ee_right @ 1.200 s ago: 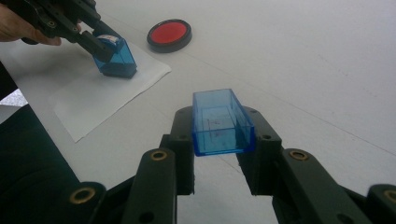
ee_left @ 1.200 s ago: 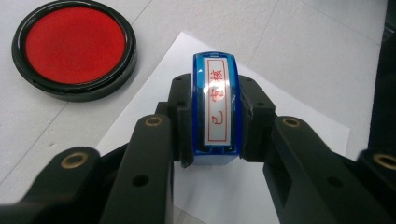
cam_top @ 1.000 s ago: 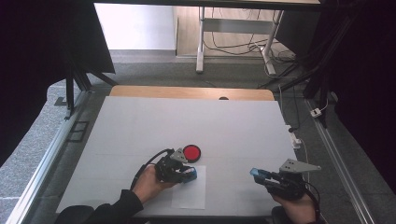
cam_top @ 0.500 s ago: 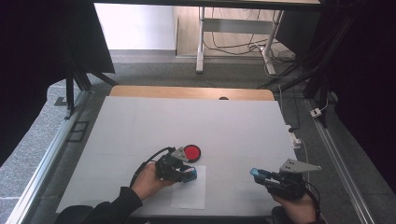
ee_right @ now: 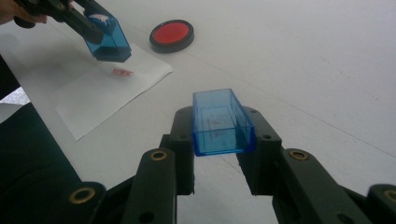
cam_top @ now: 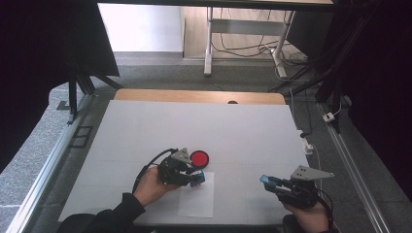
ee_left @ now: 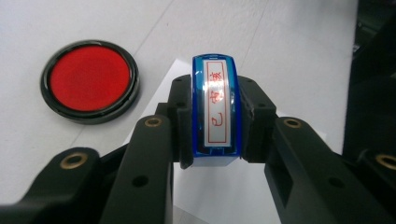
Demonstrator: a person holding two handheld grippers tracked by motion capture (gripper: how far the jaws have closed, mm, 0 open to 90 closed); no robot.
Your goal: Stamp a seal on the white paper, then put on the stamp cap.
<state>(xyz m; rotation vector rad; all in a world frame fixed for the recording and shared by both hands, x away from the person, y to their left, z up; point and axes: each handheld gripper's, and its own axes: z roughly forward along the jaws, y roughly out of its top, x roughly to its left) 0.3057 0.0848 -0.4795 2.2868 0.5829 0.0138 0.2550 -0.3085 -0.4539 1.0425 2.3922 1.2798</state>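
Now lifted slightly off paper (cam_top: 197, 201), near centre: stamp (ee_left: 215, 112) pinched in left gripper (cam_top: 193, 178), red print left behind. Ready for capping; cap (ee_right: 222, 122) clamped in right gripper (cam_top: 268, 181), near right. Ink pad (cam_top: 199, 158) just beyond.

My right gripper (ee_right: 219, 140) clamps a clear blue stamp cap (ee_right: 221, 122) between its black jaws, open end toward me. At ten o'clock my left gripper (ee_right: 84, 25) holds the blue stamp (ee_right: 108, 41) tilted just above a white paper sheet (ee_right: 102, 88), over a small red imprint (ee_right: 123, 72). At eleven o'clock, beyond the sheet, a round red ink pad (ee_right: 171, 34) sits on the white table (ee_right: 303, 70).
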